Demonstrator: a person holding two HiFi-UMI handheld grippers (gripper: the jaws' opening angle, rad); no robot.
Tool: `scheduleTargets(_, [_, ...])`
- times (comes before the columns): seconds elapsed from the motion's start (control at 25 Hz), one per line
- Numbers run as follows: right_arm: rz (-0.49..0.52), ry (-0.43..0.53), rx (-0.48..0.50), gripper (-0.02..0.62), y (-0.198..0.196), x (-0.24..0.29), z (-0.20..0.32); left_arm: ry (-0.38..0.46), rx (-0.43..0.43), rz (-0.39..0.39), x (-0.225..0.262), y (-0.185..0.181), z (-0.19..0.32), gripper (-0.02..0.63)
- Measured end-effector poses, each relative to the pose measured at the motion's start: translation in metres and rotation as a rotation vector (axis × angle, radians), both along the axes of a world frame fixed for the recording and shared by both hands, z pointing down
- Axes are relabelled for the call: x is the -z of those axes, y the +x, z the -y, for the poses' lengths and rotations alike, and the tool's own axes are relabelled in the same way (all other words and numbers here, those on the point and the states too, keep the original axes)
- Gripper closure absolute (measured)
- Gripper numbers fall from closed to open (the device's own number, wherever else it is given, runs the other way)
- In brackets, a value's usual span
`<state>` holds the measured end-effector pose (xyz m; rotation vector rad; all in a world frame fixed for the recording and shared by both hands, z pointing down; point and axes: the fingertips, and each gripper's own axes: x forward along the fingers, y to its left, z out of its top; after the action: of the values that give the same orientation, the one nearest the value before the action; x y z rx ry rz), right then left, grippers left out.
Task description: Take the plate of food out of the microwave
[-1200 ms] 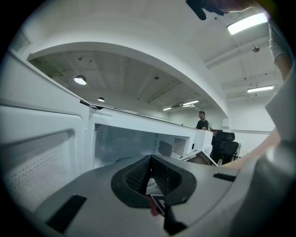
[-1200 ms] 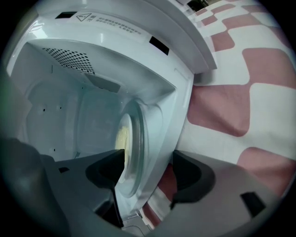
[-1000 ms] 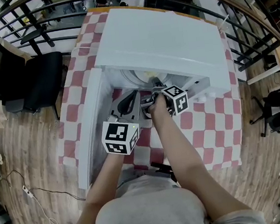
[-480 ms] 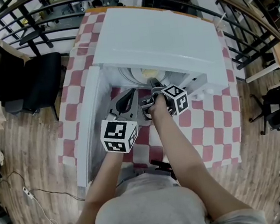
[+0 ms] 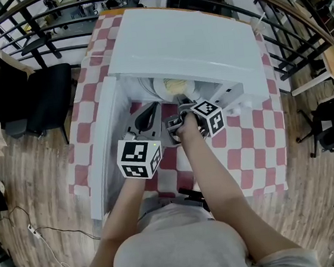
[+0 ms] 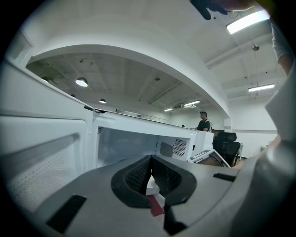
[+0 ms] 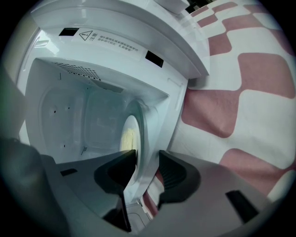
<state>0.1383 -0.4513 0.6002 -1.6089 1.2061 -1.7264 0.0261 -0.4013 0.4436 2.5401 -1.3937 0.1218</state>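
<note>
Inside the microwave (image 5: 192, 43), on the floor of the cavity close to the front opening, sits the plate (image 5: 158, 89) with a pale yellow heap of food (image 5: 177, 85) on it. It has not come out yet.

The right gripper (image 7: 147, 157) reaches in at a downward slant, rolled so that its two jaws bracket the near rim. That is the sensible way to take a flat plate by its edge. Its jaws have just been closing and now stand about half shut with the rim between them. No firm pinch shows, so I judge the plate straddled rather than grasped. The step in hand looks like the squeeze before the pull.

The left gripper (image 6: 149, 162) is clenched on nothing, its pads meeting at the tips. It hangs roughly level in front of the opening, just beside the right one, probably parked out of the way but near enough to steady the plate as it emerges. The door (image 5: 106, 149) stands swung out to the person's left, leaving the mouth of the oven free.

The microwave rests on a table (image 5: 252, 144) under a red-and-white checked cloth, and the stretch of cloth before the oven is the likely landing spot. Held by one thin edge, the plate could tip, so it should come out level and lifted over the sill.
</note>
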Motion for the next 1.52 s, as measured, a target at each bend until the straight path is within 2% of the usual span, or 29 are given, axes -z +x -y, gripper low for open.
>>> scheduleTargets(0.16, [0.003, 0.016, 0.02, 0.448, 0.0, 0.002, -0.003, 0.004, 0.0, -0.005, 0.002, 0.0, -0.001, 0.603])
scheduleTargets(0.88, [0.056, 0.016, 0.023, 0.477, -0.001, 0.008, -0.004, 0.006, -0.01, -0.004, 0.005, 0.002, -0.003, 0.603])
scheduleTargets(0.96, [0.051, 0.035, 0.024, 0.487, -0.001, 0.012, -0.003, 0.007, -0.009, -0.006, 0.005, 0.002, -0.003, 0.603])
scheduleTargets(1.0, [0.045, 0.045, 0.027, 0.538, -0.002, 0.015, -0.002, 0.007, -0.008, -0.006, 0.004, 0.001, -0.003, 0.603])
scheduleTargets(1.04, [0.041, 0.049, 0.03, 0.545, -0.002, 0.016, -0.001, 0.007, -0.007, -0.007, 0.004, 0.001, -0.002, 0.603])
scheduleTargets(1.24, [0.067, 0.074, 0.025, 0.548, -0.004, 0.017, -0.001, 0.005, -0.006, -0.01, 0.003, 0.001, -0.003, 0.603])
scheduleTargets(1.52, [0.092, 0.175, 0.013, 0.56, -0.004, 0.026, 0.001, 0.009, -0.002, -0.013, 0.006, 0.0, -0.005, 0.603])
